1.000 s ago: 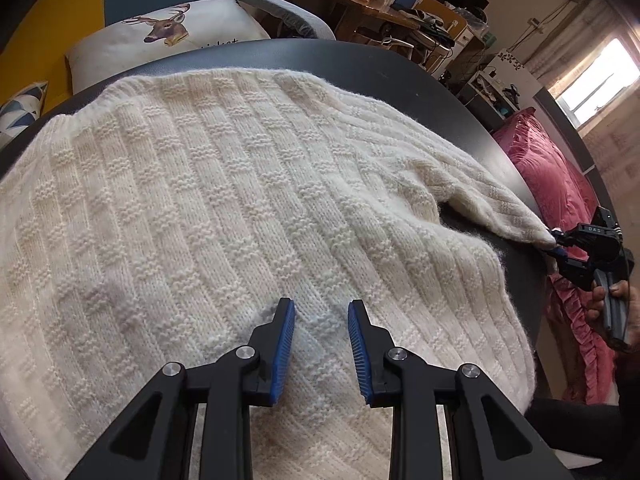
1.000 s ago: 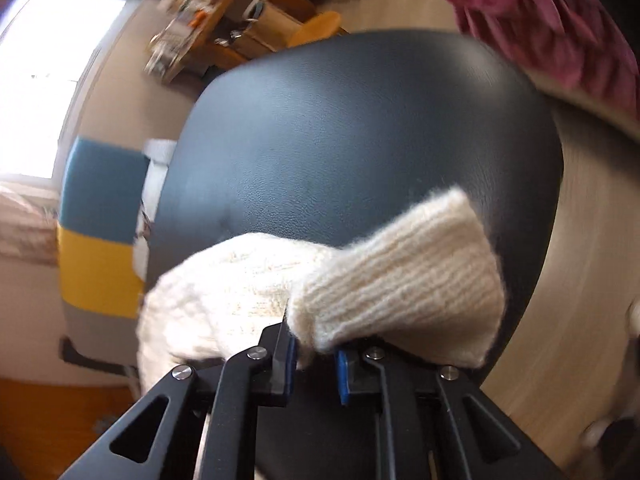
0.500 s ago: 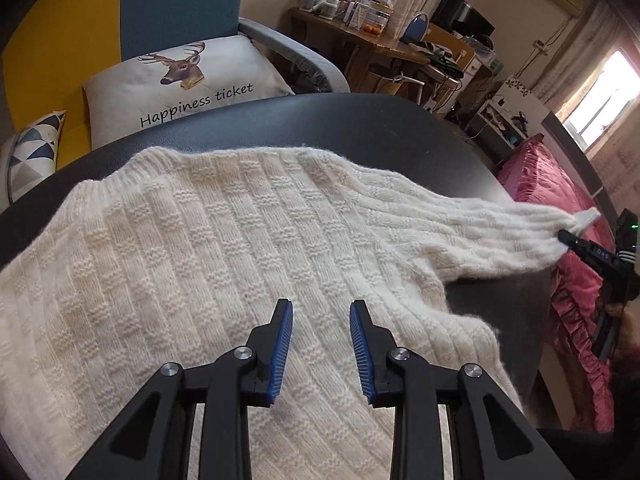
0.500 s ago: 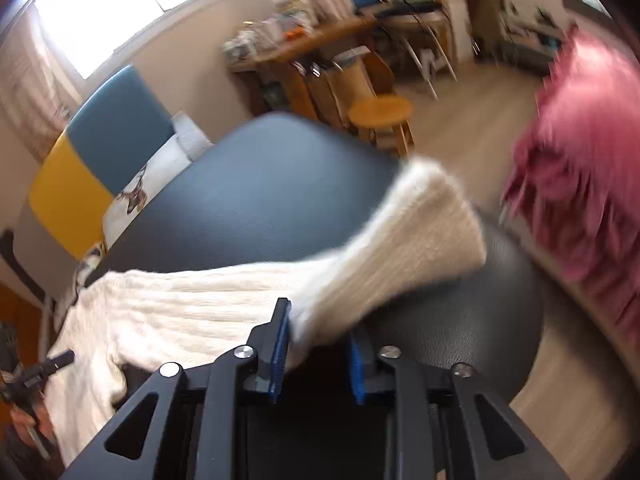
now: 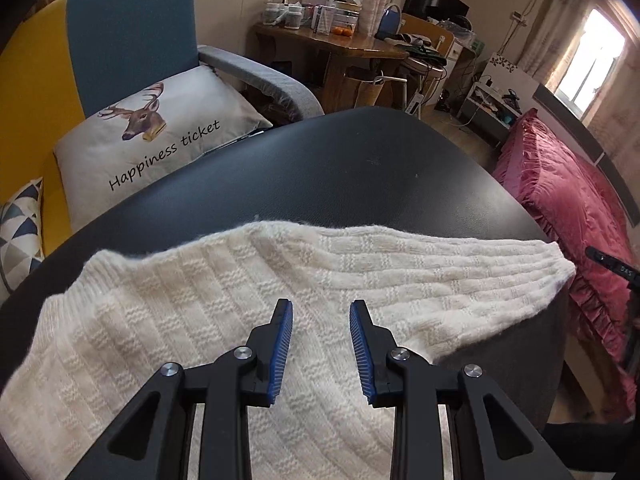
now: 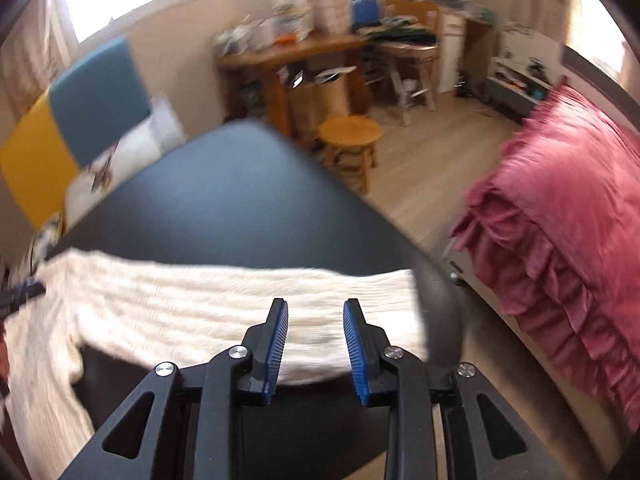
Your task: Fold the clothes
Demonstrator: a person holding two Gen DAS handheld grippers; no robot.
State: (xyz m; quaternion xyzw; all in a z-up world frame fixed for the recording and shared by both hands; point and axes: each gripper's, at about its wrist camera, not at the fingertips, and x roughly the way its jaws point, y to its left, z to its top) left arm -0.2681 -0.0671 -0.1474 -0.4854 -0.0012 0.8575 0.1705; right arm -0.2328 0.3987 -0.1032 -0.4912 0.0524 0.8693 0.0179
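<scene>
A cream knitted sweater [image 5: 180, 320] lies flat on the round black table [image 5: 340, 168]. Its sleeve [image 5: 460, 276] stretches out to the right, with the cuff at the table's right edge. My left gripper [image 5: 320, 304] hovers open over the sweater near where the sleeve joins the body, with nothing between its blue pads. In the right wrist view, which is blurred, my right gripper [image 6: 315, 302] stands open just above the sleeve [image 6: 240, 300] near the cuff, not pressing on it. A tip of the right gripper [image 5: 612, 264] shows past the cuff.
A yellow and blue sofa holds a deer cushion [image 5: 160, 128] behind the table. A pink ruffled bed [image 6: 560, 220] stands close to the table's right side. A wooden stool [image 6: 351, 136] and a cluttered desk [image 5: 332, 40] stand farther back.
My right gripper has let go of the cuff, rolled and risen; the sleeve now lies stretched out flat. My left gripper has drawn back over the sweater, so more bare table shows.
</scene>
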